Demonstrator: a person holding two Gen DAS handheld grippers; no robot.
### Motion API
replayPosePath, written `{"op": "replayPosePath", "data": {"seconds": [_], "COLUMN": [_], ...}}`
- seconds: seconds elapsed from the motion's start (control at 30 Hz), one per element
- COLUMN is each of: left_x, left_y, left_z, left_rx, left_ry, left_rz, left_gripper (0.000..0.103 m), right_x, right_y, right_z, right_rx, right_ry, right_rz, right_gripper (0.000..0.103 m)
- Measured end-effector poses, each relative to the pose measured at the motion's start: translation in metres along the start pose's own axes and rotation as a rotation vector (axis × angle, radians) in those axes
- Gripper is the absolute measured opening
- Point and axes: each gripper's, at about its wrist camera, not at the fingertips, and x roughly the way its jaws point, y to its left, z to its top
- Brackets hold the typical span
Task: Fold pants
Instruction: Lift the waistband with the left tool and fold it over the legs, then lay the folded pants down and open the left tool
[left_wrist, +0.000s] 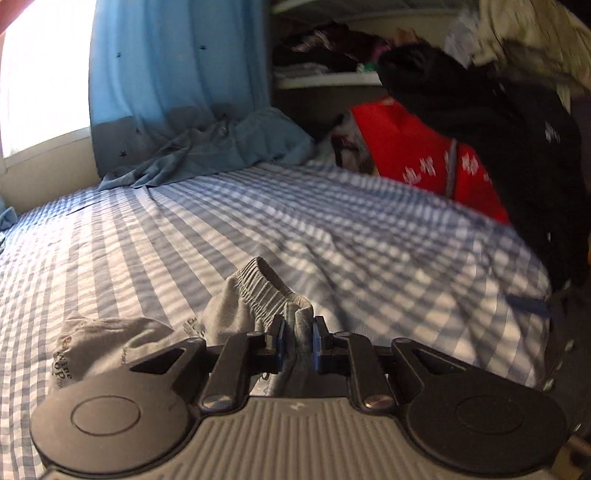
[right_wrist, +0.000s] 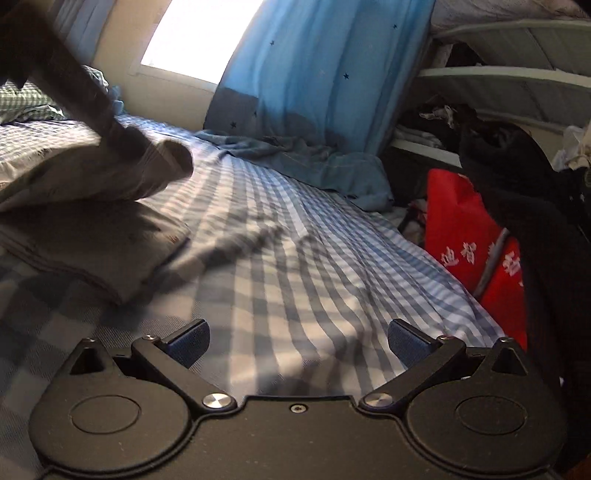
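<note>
Over the checked bed sheet (left_wrist: 332, 221), the left gripper (left_wrist: 298, 332) pinches the grey pants (left_wrist: 236, 310) at their waistband while the right gripper (right_wrist: 299, 345) hangs spread and empty; I'd grab the far waistband corner for an even fold.

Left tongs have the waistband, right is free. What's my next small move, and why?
Probably bring the open right tongs left to the pants and grip a second edge. The left tongs pinch only the bunched waistband, so the grey fabric lies crumpled on the bed; two grips would let you spread it.
</note>
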Motion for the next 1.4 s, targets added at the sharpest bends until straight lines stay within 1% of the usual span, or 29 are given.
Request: {"op": "replayPosePath", "data": {"seconds": [0.1,0.17,0.2,0.23,0.3,0.33,0.37,0.4,0.43,0.47,0.53,0.6,0.77,0.83,0.87,0.93,1.0,1.07,1.13,1.17,1.2,1.23,1.27,1.3,1.4], "left_x": [0.009,0.006,0.003,-0.003,-0.014,-0.024,-0.030,-0.037,-0.043,-0.049,-0.062,-0.074,-0.091,-0.092,-0.092,-0.092,-0.087,-0.076,-0.065,-0.063,-0.060,-0.062,-0.068,-0.071,-0.078], "left_y": [-0.025,-0.030,-0.029,-0.026,-0.015,0.000,0.008,0.016,0.027,0.037,0.061,0.086,0.142,0.160,0.166,0.179,0.186,0.191,0.190,0.192,0.193,0.192,0.191,0.190,0.192], "left_z": [-0.018,-0.026,-0.029,-0.029,-0.032,-0.031,-0.030,-0.033,-0.034,-0.036,-0.042,-0.051,-0.081,-0.091,-0.094,-0.097,-0.096,-0.095,-0.103,-0.108,-0.115,-0.124,-0.131,-0.136,-0.142], "left_rx": [0.088,0.097,0.081,0.051,-0.008,-0.044,-0.071,-0.098,-0.135,-0.165,-0.234,-0.305,-0.478,-0.532,-0.550,-0.569,-0.571,-0.565,-0.556,-0.550,-0.541,-0.526,-0.505,-0.494,-0.494], "left_ry": [0.060,0.072,0.069,0.062,0.048,0.042,0.037,0.031,0.024,0.018,0.002,-0.002,0.013,0.018,0.018,0.015,0.018,0.064,0.122,0.151,0.174,0.167,0.134,0.122,0.112], "left_rz": [0.002,-0.016,-0.031,-0.048,-0.066,-0.061,-0.049,-0.030,0.002,0.031,0.104,0.169,0.310,0.366,0.377,0.367,0.345,0.339,0.338,0.339,0.338,0.332,0.324,0.321,0.310], "left_gripper": [0.018,0.025,0.034,0.048,0.063,0.067,0.069,0.075,0.081,0.085,0.098,0.103,0.103,0.103,0.103,0.103,0.103,0.103,0.103,0.103,0.102,0.102,0.102,0.102,0.102], "right_x": [-0.001,-0.003,-0.004,-0.005,-0.007,-0.007,-0.007,-0.007,-0.007,-0.008,-0.009,-0.008,0.000,0.006,0.011,0.021,0.031,0.039,0.044,0.043,0.040,0.036,0.030,0.027,0.024], "right_y": [-0.008,-0.010,-0.012,-0.013,-0.013,-0.013,-0.012,-0.011,-0.010,-0.009,-0.004,0.003,0.025,0.036,0.041,0.050,0.059,0.065,0.070,0.071,0.073,0.072,0.072,0.071,0.070], "right_z": [-0.011,-0.015,-0.017,-0.018,-0.016,-0.014,-0.012,-0.008,-0.003,0.001,0.015,0.030,0.066,0.079,0.086,0.095,0.101,0.101,0.094,0.089,0.083,0.076,0.068,0.063,0.051], "right_rx": [0.014,0.025,0.032,0.040,0.050,0.054,0.056,0.062,0.068,0.074,0.089,0.112,0.174,0.193,0.202,0.217,0.232,0.230,0.208,0.190,0.167,0.149,0.145,0.147,0.153], "right_ry": [0.016,0.021,0.021,0.020,0.017,0.014,0.009,0.003,-0.006,-0.016,-0.042,-0.064,-0.092,-0.083,-0.070,-0.031,0.016,0.068,0.119,0.129,0.129,0.123,0.113,0.109,0.091], "right_rz": [-0.006,-0.004,-0.003,-0.002,-0.002,-0.003,-0.002,0.001,0.007,0.013,0.038,0.073,0.137,0.169,0.184,0.189,0.168,0.134,0.104,0.089,0.077,0.072,0.073,0.074,0.086], "right_gripper": [0.102,0.102,0.102,0.102,0.102,0.102,0.102,0.102,0.102,0.102,0.102,0.102,0.102,0.102,0.102,0.102,0.102,0.102,0.102,0.102,0.102,0.102,0.102,0.102,0.102]}}
